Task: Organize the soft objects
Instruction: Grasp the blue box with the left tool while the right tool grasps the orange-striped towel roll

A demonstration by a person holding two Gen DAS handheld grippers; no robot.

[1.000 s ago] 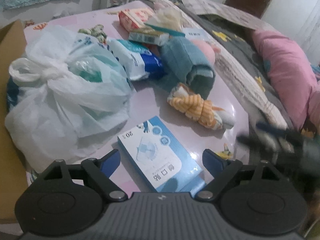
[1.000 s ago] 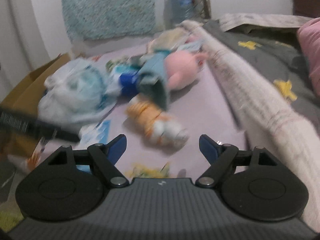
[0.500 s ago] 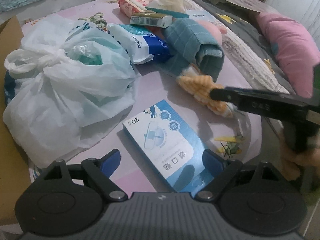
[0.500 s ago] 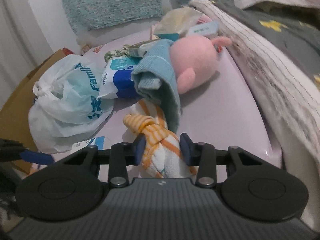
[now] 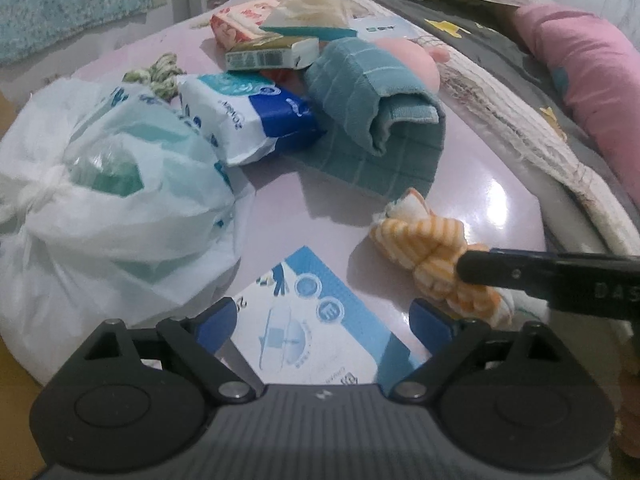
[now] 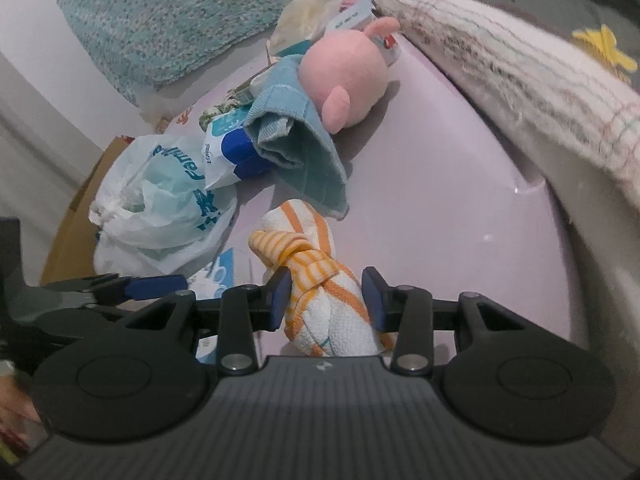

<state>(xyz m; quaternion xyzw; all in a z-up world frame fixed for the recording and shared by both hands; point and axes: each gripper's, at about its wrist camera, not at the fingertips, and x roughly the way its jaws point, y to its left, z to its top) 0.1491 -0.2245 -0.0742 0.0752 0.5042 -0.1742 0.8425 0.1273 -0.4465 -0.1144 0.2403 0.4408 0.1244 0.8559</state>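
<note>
Your right gripper (image 6: 325,300) clamps the knotted orange-striped cloth (image 6: 320,280) between its pads; your left gripper (image 5: 320,320) gapes wide over the blue mask box (image 5: 316,328). Ahead, the teal towel (image 6: 308,160) touches the cloth's tip, so lifting may drag it.

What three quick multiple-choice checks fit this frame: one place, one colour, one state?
1. Where does the teal towel lie?
A. against the pink plush toy
B. inside the white plastic bag
C. on the blue box

2. What colour are the knotted cloth's stripes?
A. green
B. orange
C. red

3. How do the left tongs stand?
A. shut on the bag
B. shut on the box
C. open

Key: 1 A, towel leans on the toy; 2 B, orange bands on white; 3 C, fingers apart, gripping nothing.
</note>
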